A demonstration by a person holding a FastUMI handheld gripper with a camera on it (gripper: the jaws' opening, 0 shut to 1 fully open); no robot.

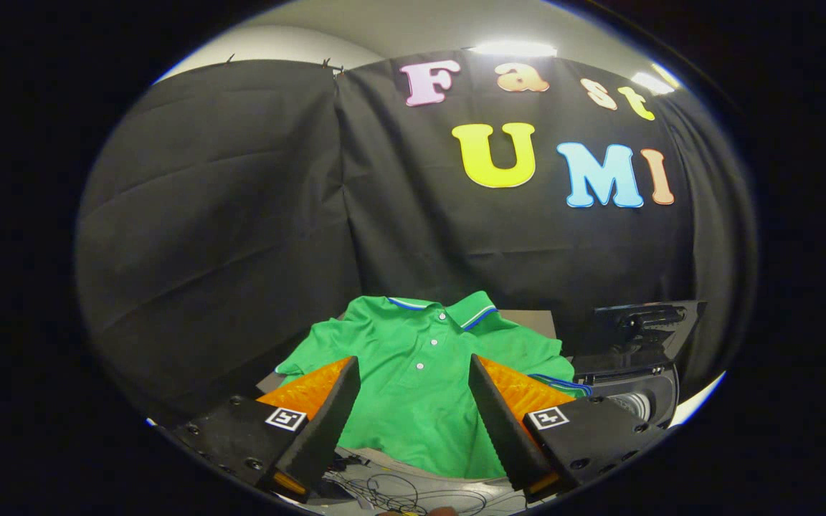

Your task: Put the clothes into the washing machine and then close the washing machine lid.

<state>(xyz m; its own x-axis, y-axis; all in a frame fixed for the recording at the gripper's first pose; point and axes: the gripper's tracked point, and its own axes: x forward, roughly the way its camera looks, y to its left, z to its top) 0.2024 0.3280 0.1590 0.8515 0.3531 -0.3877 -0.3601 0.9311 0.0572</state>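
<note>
Black-curtained booth, green shirt (420,380) lying flat at lower centre.
Approaching for pickup with gripper (413,373) fingers apart, gripping nothing; probably needing to descend onto cloth, washing machine (635,358) waiting lower right.

Shirt (416,380) lies flat on the desk (528,319), collar at 12 o'clock toward the booth wall (241,215), hem at 6 o'clock nearest the gripper (413,365). Gripper fingers stand apart over the shirt's lower half, one at each side of the button line, touching nothing. Washing machine (632,373) sits at 3 o'clock, just beside the shirt's sleeve, lid raised. Cables (391,491) lie below the hem.
</note>
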